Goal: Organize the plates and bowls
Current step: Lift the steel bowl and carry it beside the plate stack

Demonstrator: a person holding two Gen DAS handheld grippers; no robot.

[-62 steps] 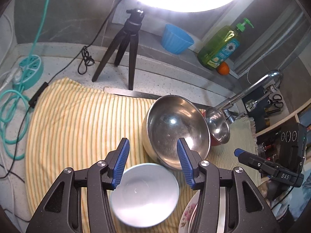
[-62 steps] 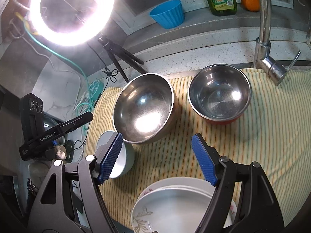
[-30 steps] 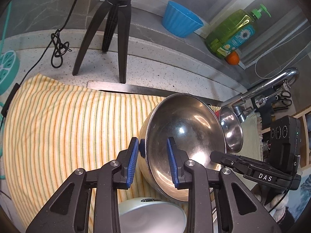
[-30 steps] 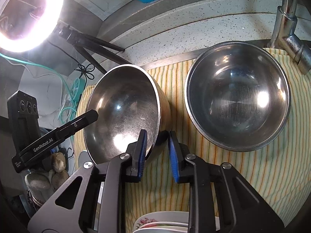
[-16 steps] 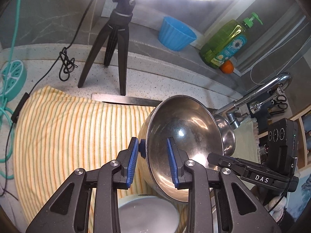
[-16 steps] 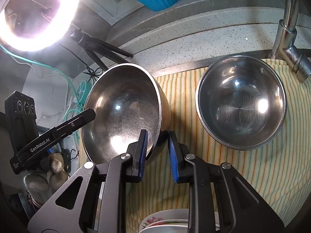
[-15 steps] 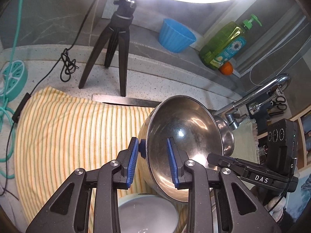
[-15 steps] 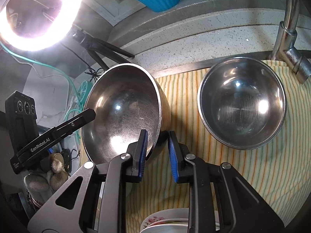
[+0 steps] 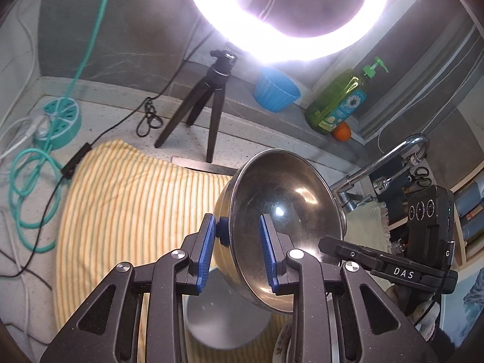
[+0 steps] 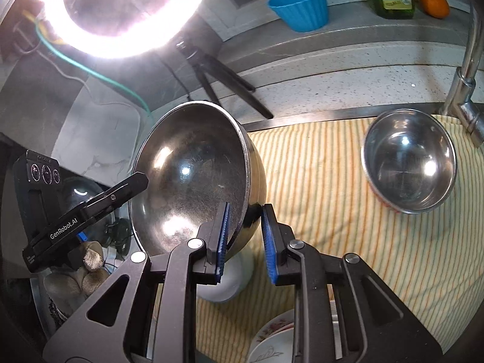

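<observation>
A large steel bowl [image 9: 284,208] is held in the air above the striped yellow towel [image 9: 127,199], tilted on edge. My left gripper [image 9: 237,251] is shut on its left rim. My right gripper [image 10: 245,236] is shut on its right rim; the bowl fills the middle of the right wrist view [image 10: 193,181]. A small white bowl [image 9: 224,323] sits on the towel right under it, also visible in the right wrist view [image 10: 230,284]. A smaller steel bowl [image 10: 408,163] stands on the towel at the right. Stacked flowered plates [image 10: 275,341] lie at the near edge.
A ring light [image 9: 284,15] on a black tripod [image 9: 208,103] stands behind the towel. A blue cup [image 9: 275,90], green soap bottle [image 9: 341,106] and an orange [image 9: 341,130] sit on the back ledge. A tap [image 10: 469,69] rises at the right. A teal power strip [image 9: 57,118] with cables lies left.
Both grippers have lifted the large steel bowl higher off the towel and towards the near left. It now hangs over the white bowl, farther from the small steel bowl.
</observation>
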